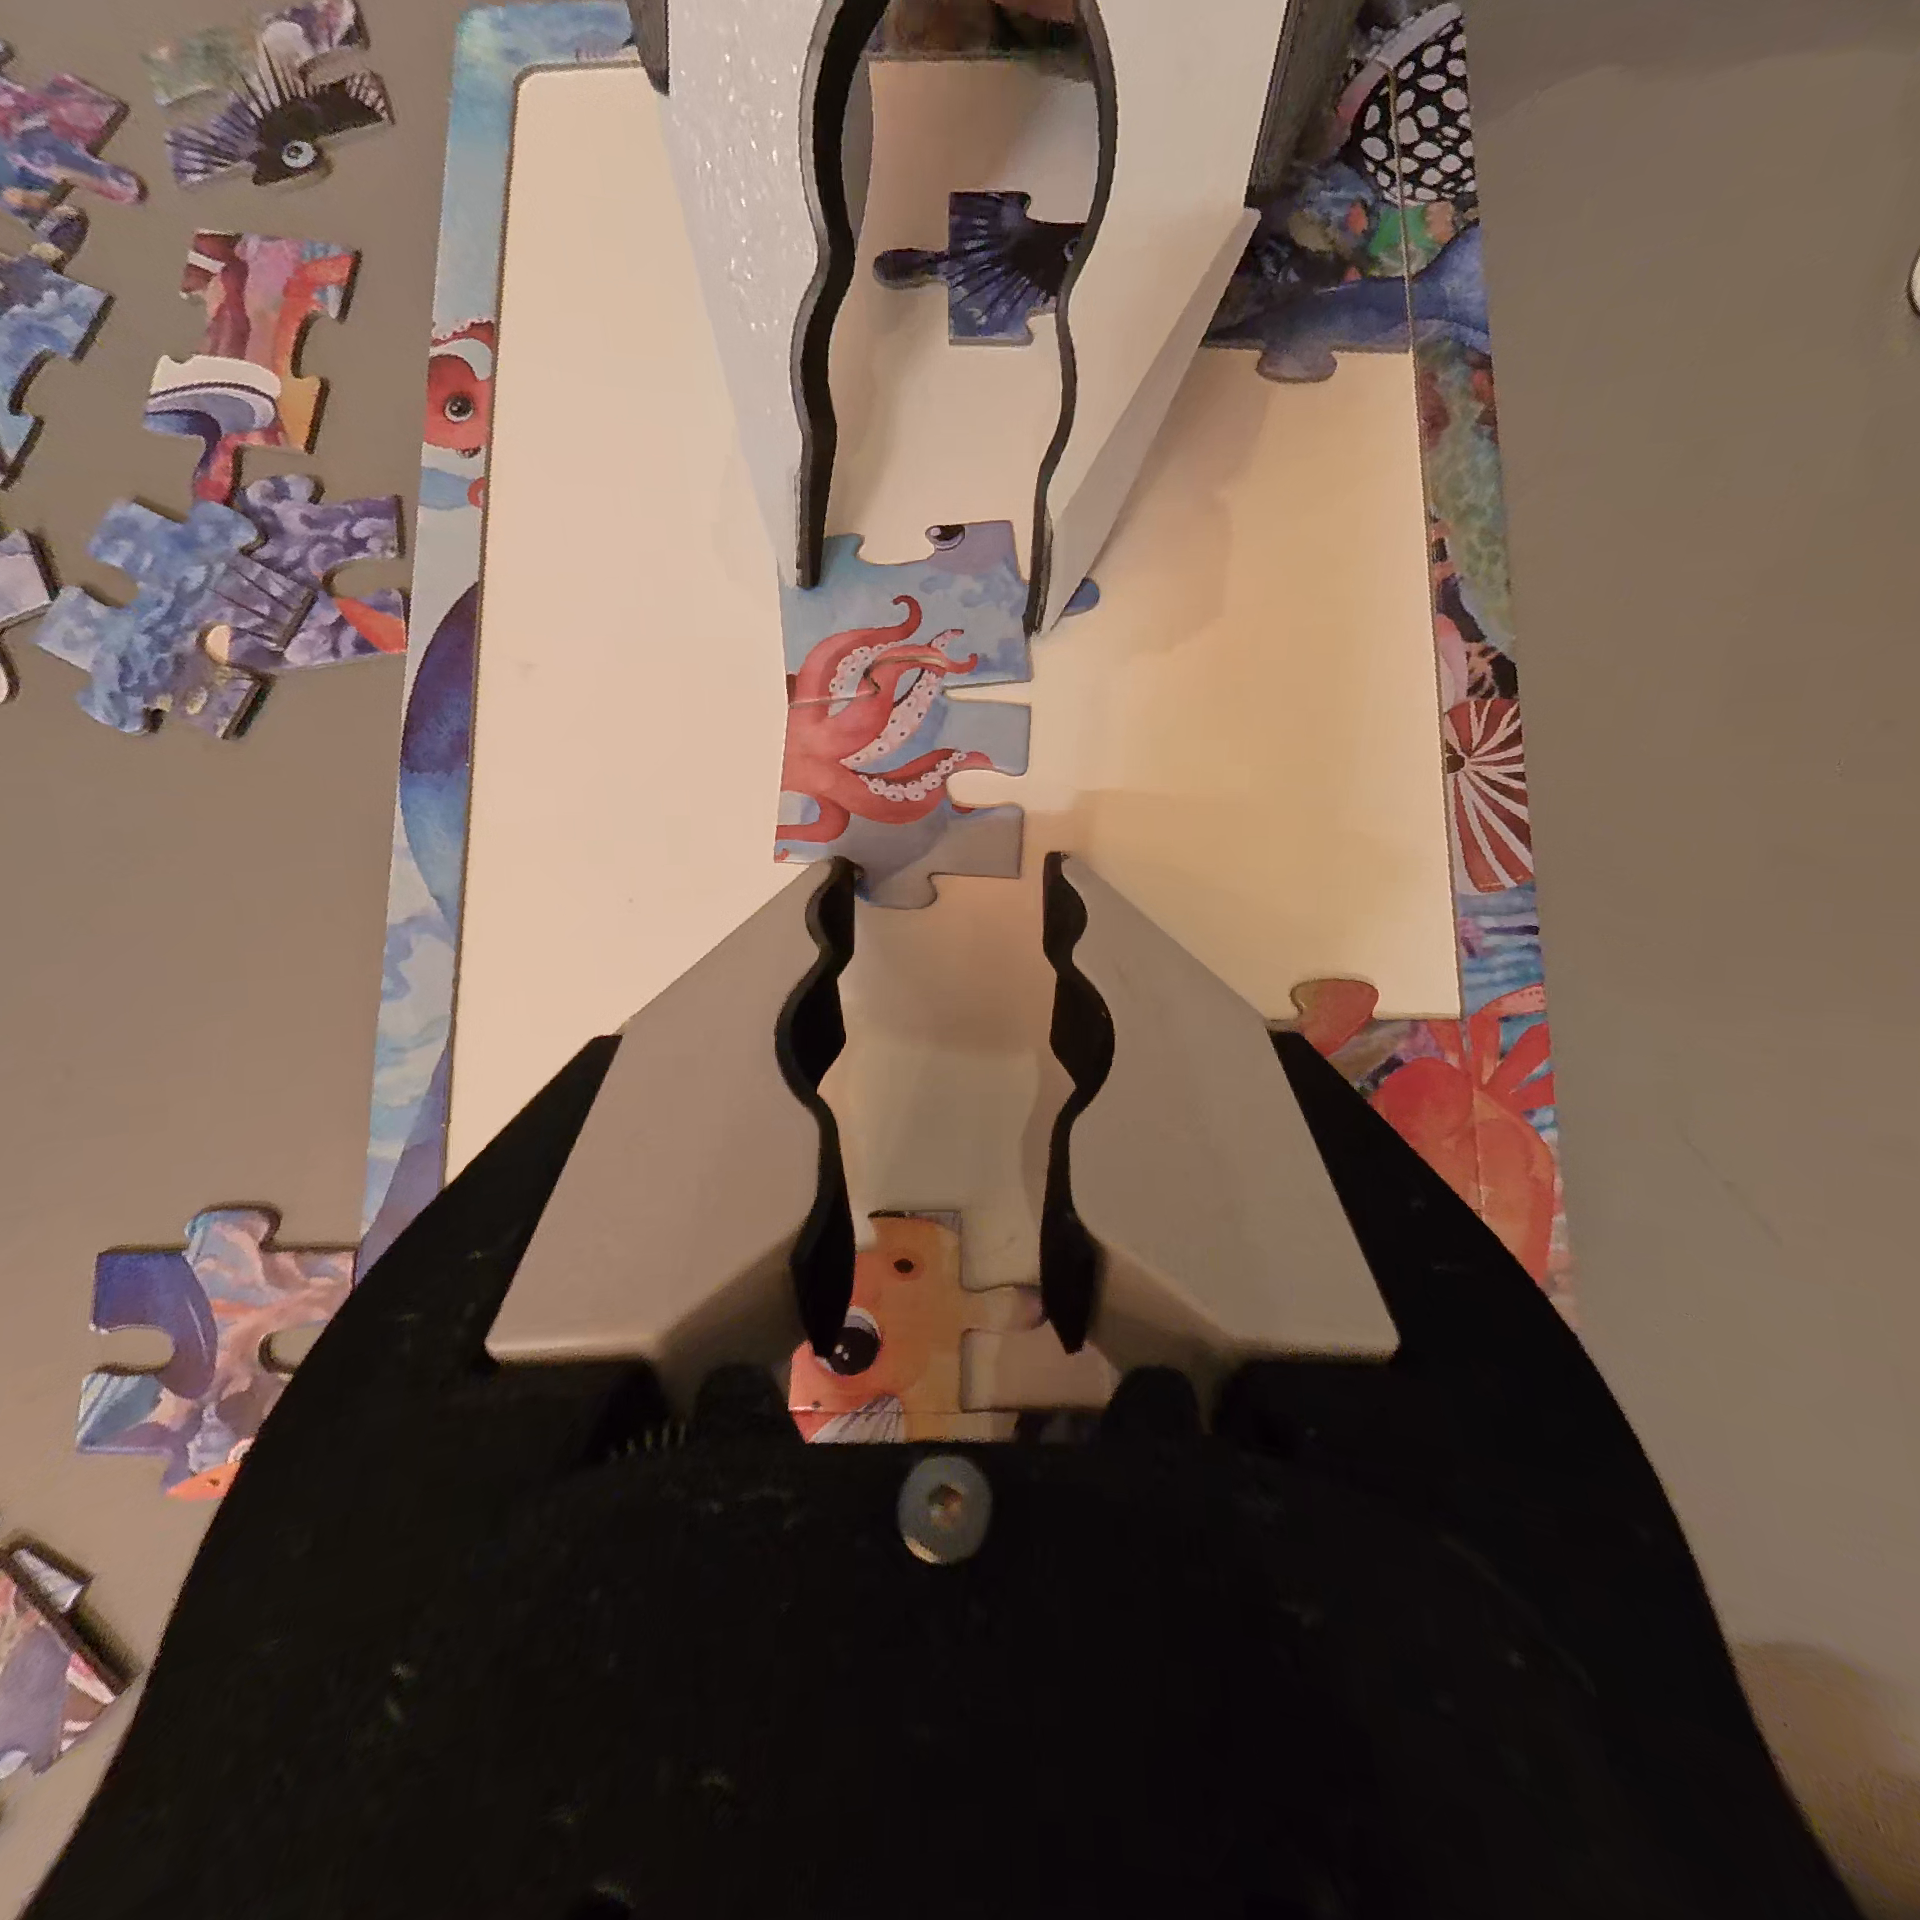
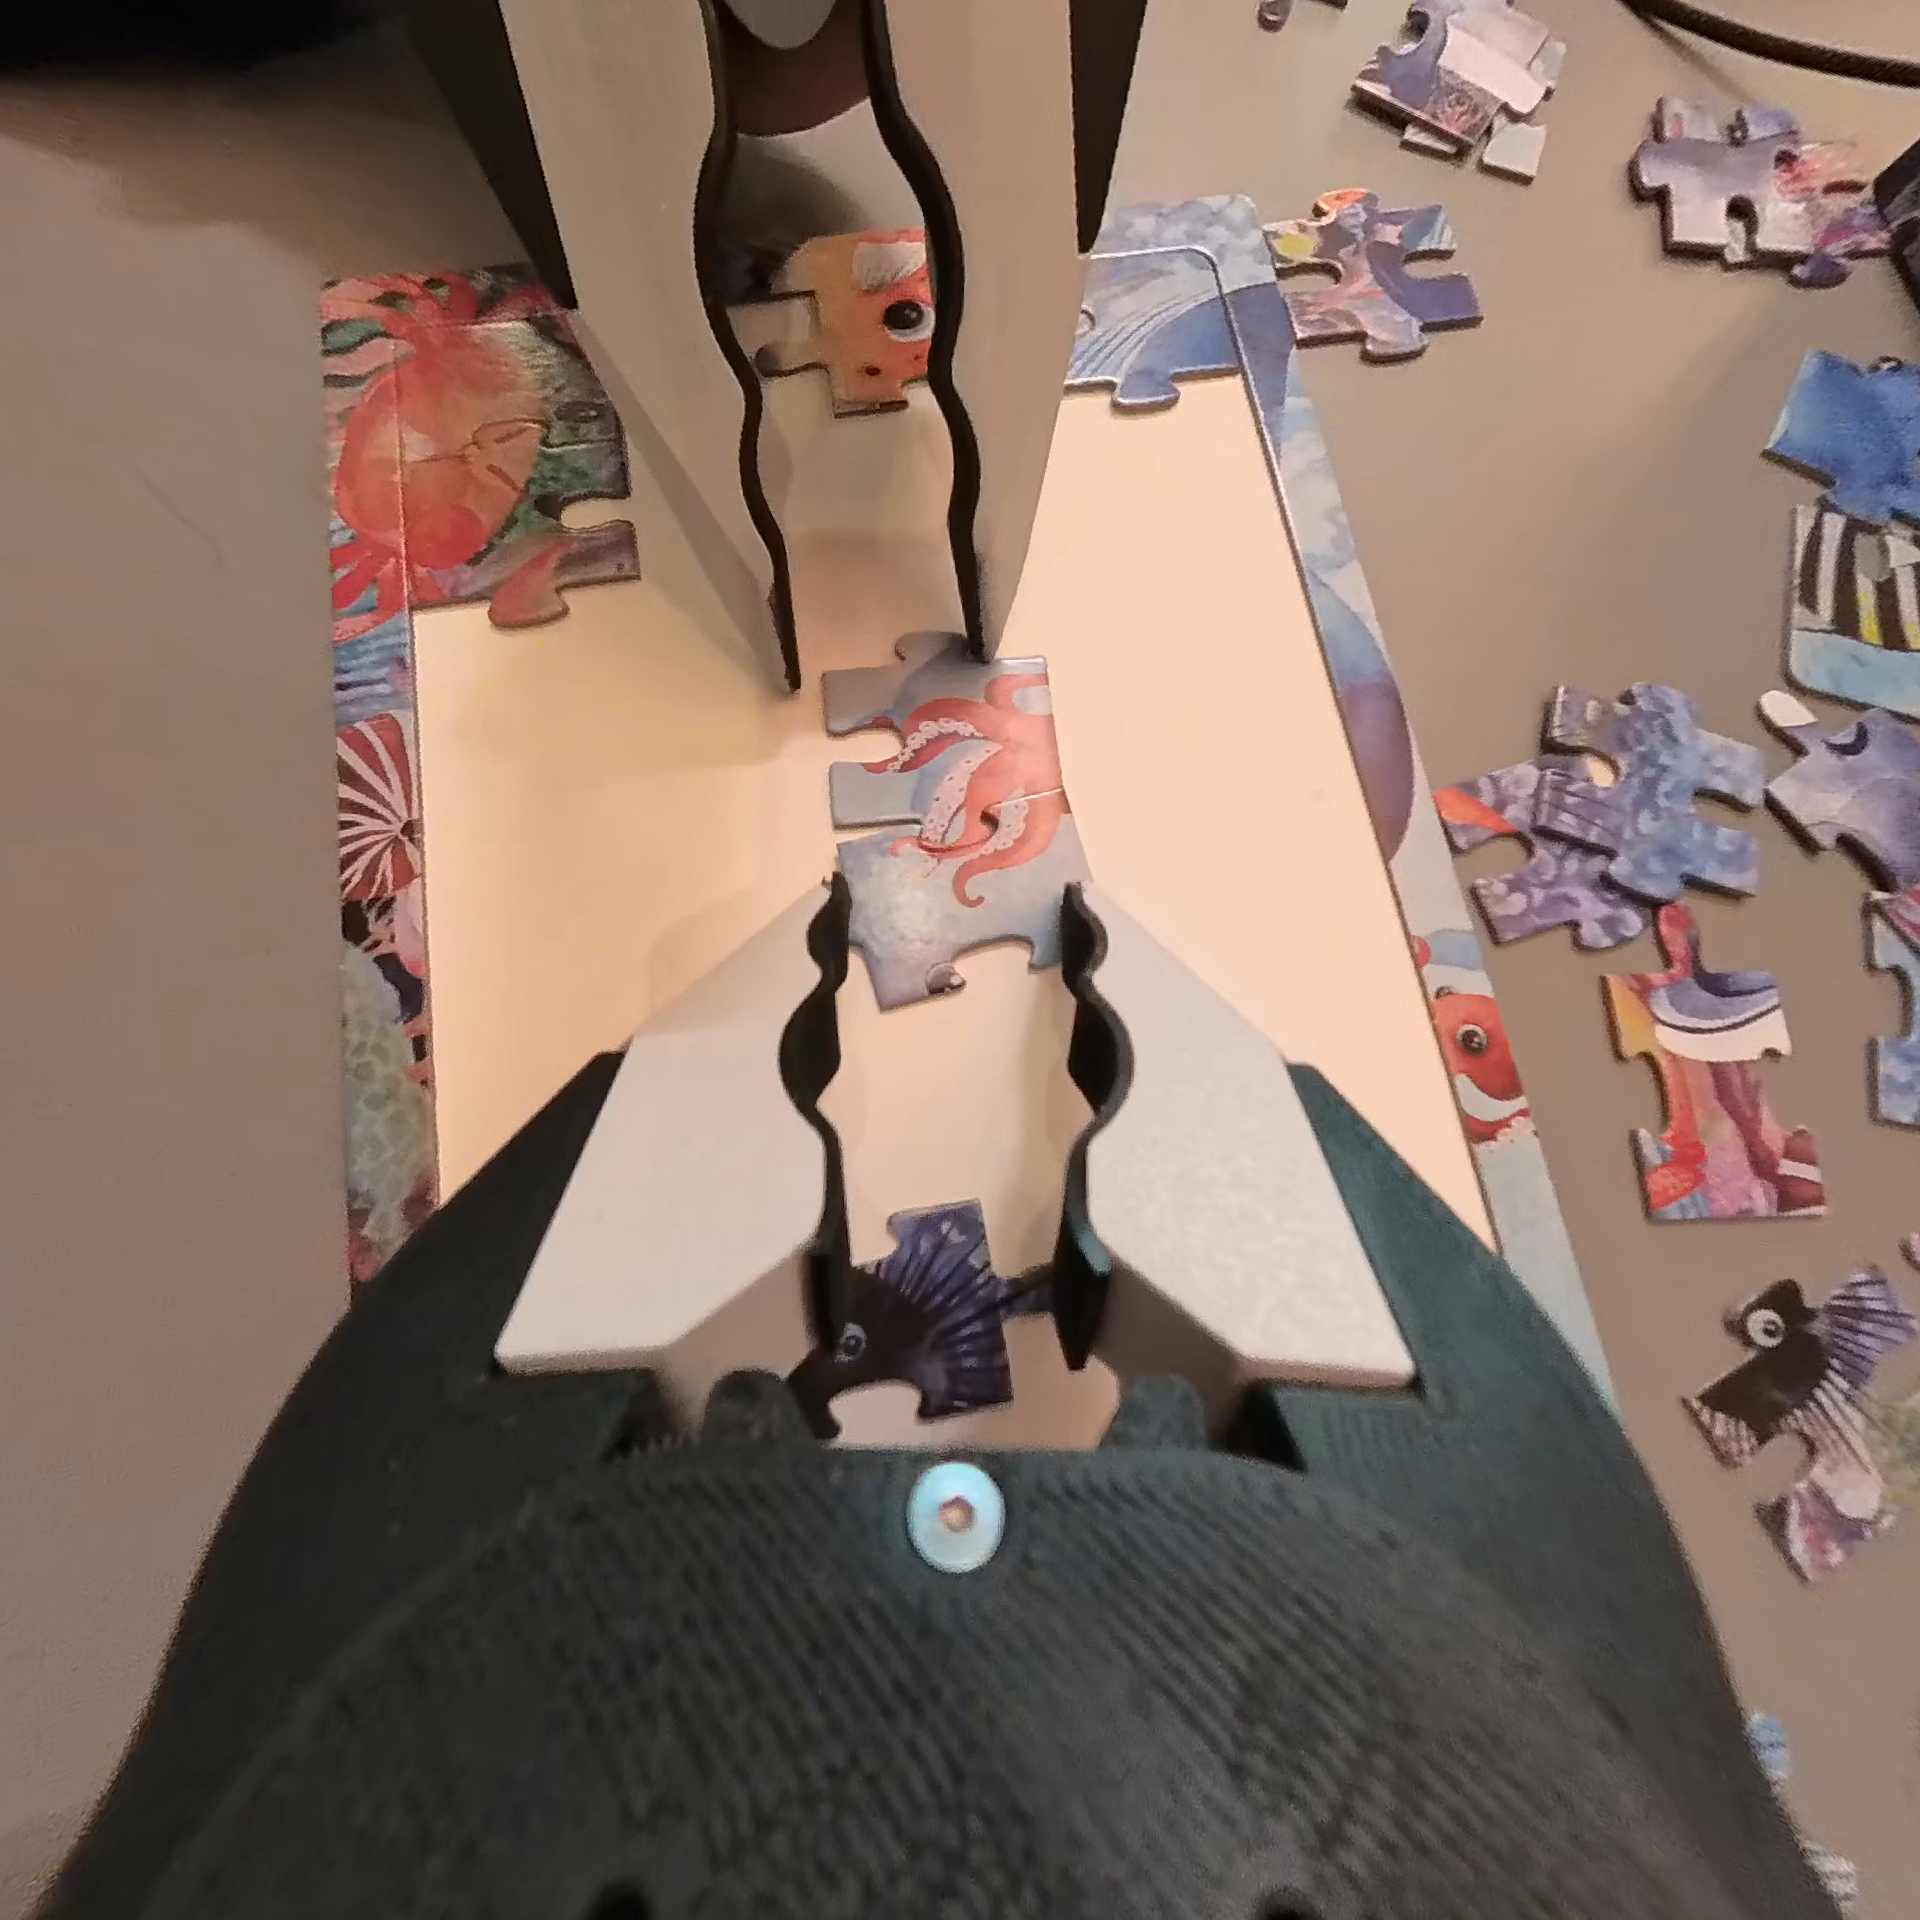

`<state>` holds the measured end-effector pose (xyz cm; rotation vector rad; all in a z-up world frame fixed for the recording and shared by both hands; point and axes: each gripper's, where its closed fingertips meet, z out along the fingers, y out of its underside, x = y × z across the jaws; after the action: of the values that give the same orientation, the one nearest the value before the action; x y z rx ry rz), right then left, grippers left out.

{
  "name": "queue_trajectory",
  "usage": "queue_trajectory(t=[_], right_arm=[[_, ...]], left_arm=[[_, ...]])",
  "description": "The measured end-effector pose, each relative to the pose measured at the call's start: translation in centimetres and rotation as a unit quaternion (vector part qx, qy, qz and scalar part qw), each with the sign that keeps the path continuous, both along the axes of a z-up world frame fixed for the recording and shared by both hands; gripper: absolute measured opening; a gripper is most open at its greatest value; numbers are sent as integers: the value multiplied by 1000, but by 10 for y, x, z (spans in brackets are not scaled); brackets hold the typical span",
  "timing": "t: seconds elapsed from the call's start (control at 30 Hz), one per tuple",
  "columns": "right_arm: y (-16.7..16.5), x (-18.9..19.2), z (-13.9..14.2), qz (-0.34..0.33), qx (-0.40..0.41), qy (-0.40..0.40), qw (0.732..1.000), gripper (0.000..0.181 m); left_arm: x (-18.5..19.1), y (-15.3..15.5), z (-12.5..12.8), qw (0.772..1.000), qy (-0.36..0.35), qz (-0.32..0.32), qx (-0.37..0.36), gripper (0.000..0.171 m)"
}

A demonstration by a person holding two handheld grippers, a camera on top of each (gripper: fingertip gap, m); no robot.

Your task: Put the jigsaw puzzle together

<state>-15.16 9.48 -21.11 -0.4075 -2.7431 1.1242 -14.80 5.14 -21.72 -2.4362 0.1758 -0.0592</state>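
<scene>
The left claw [image 1: 948,868] and the right claw [image 2: 956,899] face each other over the puzzle tray [image 1: 623,790], both spread and pinching nothing. Between them, in the middle of the bare tray, lie the octopus pieces [image 1: 904,717], probably two joined. It seems the tips press from both ends to close the seam. Loose pieces [image 2: 1621,821] wait on the counter [image 1: 1714,623].

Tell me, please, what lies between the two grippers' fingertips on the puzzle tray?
The joined octopus pieces lie there, on the cream tray floor, between the left gripper and the right gripper; both views show it.
</scene>
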Motion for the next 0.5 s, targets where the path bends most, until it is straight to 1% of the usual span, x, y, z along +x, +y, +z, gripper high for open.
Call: queue_trajectory(t=[0.2,0.27,0.37,0.5], right_arm=[[0,2,0,0,1,-5,1000,42],[0,3,0,1,1,-6,1000,43],[1,2,3,-1,-4,-2,1000,45],[1,1,4,-1,-12,-2,1000,50]], left_arm=[[11,0,3,1000,-12,-26,3,31],[9,1,6,1000,-5,-22,10,32],[0,5,10,1000,11,-1,26,41],[-4,11,8,999,14,18,32,64]])
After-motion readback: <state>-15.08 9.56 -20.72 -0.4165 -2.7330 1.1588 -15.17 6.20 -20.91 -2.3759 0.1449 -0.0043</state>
